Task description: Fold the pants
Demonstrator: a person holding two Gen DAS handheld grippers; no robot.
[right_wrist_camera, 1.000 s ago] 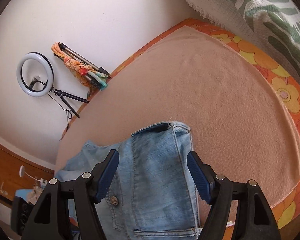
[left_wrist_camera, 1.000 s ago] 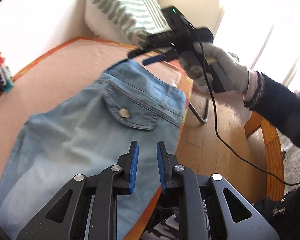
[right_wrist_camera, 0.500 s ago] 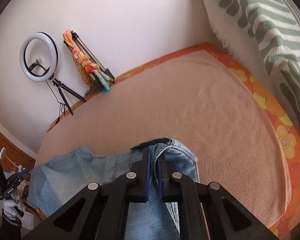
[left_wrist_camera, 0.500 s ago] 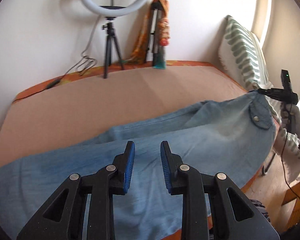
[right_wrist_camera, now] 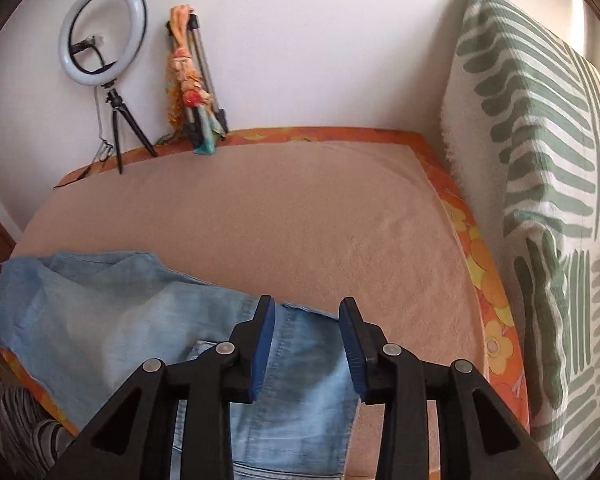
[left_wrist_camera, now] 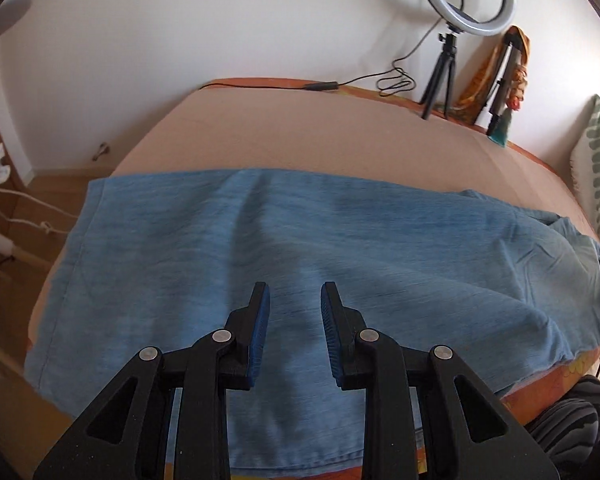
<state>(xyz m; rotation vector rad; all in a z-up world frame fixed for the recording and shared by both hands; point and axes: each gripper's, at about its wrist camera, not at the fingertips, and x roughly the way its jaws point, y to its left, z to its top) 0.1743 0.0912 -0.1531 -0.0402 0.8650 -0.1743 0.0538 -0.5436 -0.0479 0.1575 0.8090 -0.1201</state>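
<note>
The pants (left_wrist_camera: 300,248) are laid out across the bed (right_wrist_camera: 284,216). The left claw (left_wrist_camera: 292,316) hangs released; the right claw (right_wrist_camera: 307,344), just opened, holds nothing. A hem grasp is needed next.

- Ring light (right_wrist_camera: 102,34) on a small black tripod (right_wrist_camera: 122,128), standing by the white wall.
- Folded tripod wrapped in an orange scarf (right_wrist_camera: 190,80), leaning just beside it.
- Green-striped white cushion (right_wrist_camera: 540,184), propped upright at the bed's end.
- Peach blanket (right_wrist_camera: 300,216) over an orange floral sheet (right_wrist_camera: 476,256).
</note>
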